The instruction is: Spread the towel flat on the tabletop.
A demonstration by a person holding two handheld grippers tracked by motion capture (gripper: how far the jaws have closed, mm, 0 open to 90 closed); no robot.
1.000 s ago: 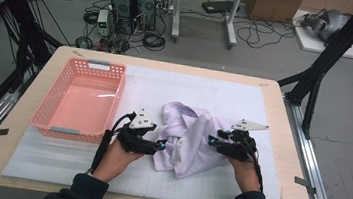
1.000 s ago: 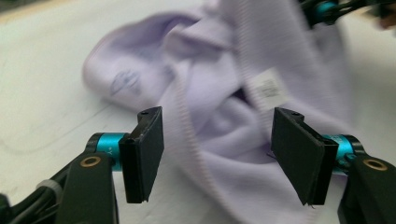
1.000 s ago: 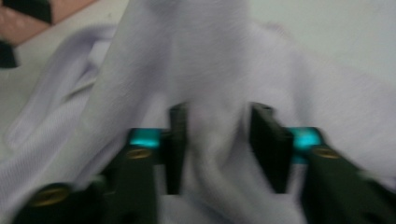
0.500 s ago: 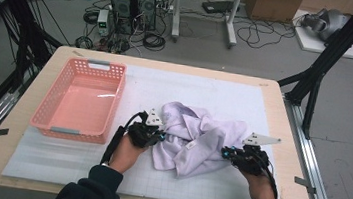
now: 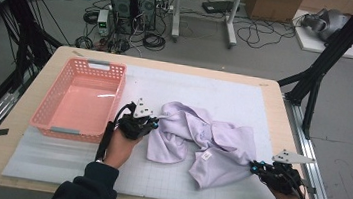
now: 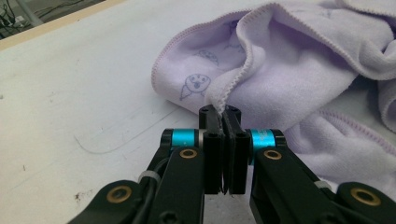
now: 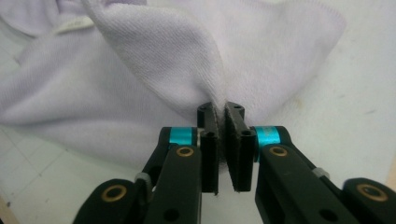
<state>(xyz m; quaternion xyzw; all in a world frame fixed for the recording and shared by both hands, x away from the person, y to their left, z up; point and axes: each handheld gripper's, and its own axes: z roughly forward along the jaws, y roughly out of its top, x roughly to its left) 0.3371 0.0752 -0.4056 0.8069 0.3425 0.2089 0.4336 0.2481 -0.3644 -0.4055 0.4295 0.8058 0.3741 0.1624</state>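
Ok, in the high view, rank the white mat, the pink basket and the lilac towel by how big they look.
1. white mat
2. pink basket
3. lilac towel; it is bunched up, so basket against towel is close.

Tongs (image 6: 223,116) clamped on lilac towel (image 6: 289,79) hem, white mat (image 6: 84,102)

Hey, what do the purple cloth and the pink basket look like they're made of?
The purple cloth looks like soft terry or microfibre towelling: matte, fuzzy pile, stitched hem, faint printed animal faces, limp folds. The pink basket looks like moulded plastic: rigid perforated walls and a slight sheen on its floor. Neither can be confirmed by look alone.
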